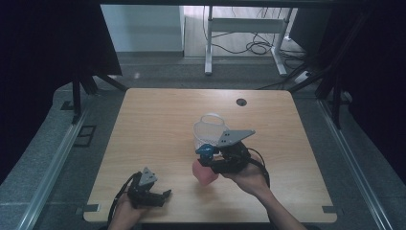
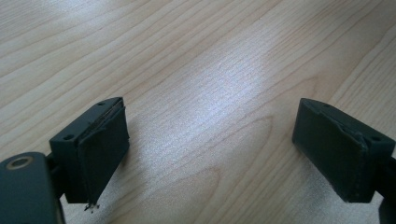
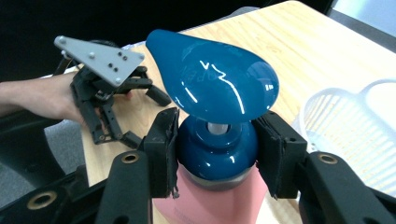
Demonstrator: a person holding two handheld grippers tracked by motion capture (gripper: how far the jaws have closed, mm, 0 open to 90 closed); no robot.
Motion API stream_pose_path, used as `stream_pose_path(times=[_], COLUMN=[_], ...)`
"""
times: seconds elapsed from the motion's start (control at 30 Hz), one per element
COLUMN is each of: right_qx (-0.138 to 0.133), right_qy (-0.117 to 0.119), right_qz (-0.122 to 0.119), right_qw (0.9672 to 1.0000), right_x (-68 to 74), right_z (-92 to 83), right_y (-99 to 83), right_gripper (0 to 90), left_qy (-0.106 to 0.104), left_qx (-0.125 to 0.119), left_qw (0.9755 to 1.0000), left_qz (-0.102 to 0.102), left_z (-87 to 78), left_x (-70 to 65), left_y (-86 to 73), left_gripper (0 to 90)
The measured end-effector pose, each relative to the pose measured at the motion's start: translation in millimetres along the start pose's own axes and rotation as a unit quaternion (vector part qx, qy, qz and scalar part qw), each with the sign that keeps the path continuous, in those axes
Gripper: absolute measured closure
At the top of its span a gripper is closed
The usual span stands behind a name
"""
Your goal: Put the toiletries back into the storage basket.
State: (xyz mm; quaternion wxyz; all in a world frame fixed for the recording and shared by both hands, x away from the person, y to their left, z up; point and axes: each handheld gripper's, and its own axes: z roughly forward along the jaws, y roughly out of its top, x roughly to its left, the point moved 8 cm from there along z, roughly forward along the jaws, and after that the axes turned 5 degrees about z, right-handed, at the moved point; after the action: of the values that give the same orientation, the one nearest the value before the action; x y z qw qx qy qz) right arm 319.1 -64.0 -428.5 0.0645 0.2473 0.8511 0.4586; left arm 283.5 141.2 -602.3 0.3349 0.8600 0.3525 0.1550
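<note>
**Other things around my table**

My table (image 1: 158, 124) is light wood with wavy lines in it. Near its far edge I see a small dark round hole (image 1: 241, 101). Past the table, the floor (image 1: 158, 72) is grey. A white frame (image 1: 249, 28) with legs stands back there, and black cables (image 1: 256, 47) lie in loops on the floor beside it. There is a white wall (image 1: 143, 28) behind. Dark curtains (image 1: 48, 43) hang on both sides. Black stand legs (image 1: 84, 86) lean by the table's corners.
</note>
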Motion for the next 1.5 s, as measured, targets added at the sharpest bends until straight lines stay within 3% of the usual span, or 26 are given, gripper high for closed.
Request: stream_pose_path(times=[0.83,1.5], right_qx=[-0.016,-0.027], right_qy=[-0.047,-0.088], right_qz=[0.018,0.028], right_qw=[0.9986,0.9954], right_x=[-41.6,-74.2], right_z=[-20.9,-22.3], right_y=[38.3,59.2], right_gripper=[52.7,52.6], left_qy=[0.000,0.000], left_qx=[0.001,0.000], left_qw=[1.0000,1.0000], left_qz=[0.001,0.000], left_z=[-0.1,0.1], left_x=[0.2,0.1], left_y=[-0.1,0.0], left_gripper=[10.4,10.4])
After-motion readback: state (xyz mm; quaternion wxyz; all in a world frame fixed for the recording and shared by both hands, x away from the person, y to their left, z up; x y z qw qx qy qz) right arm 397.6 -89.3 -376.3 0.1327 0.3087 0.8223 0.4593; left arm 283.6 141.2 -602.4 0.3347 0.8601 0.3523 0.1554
